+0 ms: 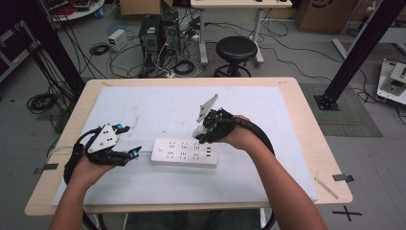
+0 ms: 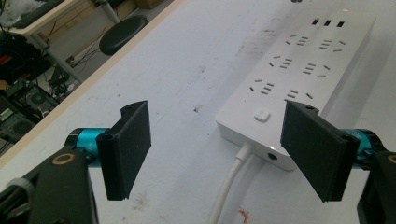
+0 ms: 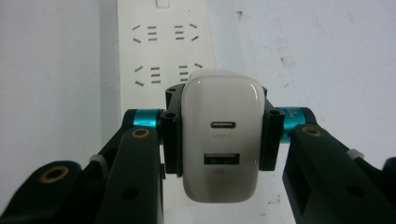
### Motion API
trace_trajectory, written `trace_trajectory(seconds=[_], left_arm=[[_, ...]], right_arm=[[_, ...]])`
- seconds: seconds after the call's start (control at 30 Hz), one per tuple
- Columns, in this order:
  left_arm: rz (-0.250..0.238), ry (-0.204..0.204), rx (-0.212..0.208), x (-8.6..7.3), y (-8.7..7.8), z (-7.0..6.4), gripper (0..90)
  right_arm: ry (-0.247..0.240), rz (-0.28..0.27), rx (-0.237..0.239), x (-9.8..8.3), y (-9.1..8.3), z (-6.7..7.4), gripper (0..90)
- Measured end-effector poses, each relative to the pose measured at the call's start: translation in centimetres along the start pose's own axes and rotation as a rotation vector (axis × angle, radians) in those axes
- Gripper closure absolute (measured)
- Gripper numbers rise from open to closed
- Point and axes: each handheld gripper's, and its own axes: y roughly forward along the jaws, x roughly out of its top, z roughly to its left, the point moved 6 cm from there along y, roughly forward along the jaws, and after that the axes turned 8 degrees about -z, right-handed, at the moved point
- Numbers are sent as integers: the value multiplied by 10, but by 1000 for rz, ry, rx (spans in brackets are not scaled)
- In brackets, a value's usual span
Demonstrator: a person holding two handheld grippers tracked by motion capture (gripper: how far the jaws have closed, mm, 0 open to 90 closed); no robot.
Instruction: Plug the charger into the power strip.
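Observation:
A white power strip (image 1: 184, 152) lies flat near the middle of the table's white mat, sockets up. My right gripper (image 1: 200, 134) hovers over its right part, shut on a white USB charger (image 3: 222, 135) whose two ports face the right gripper view's camera. The power strip (image 3: 163, 51) runs away beneath the charger. My left gripper (image 1: 130, 142) rests at the strip's left end with its jaws wide open and nothing between them. In the left gripper view the power strip (image 2: 299, 70) shows its switch end, and a white cable (image 2: 229, 186) leaves it between the open pads (image 2: 128, 144).
The white mat (image 1: 158, 105) covers most of the wooden table (image 1: 306, 124). Beyond the far edge stand a black stool (image 1: 236, 50), computer cases and loose cables on the floor. A black frame post (image 1: 356, 52) rises at the right.

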Motion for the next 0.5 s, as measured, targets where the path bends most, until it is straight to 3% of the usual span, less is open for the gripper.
trace_trajectory(seconds=[0.2,0.5], left_arm=[[5,-6,-1,-3,1,0,244],[4,-14,7,-6,-3,2,244]], right_arm=[[-43,96,76,7,6,1,630],[-70,165,127,12,17,3,630]])
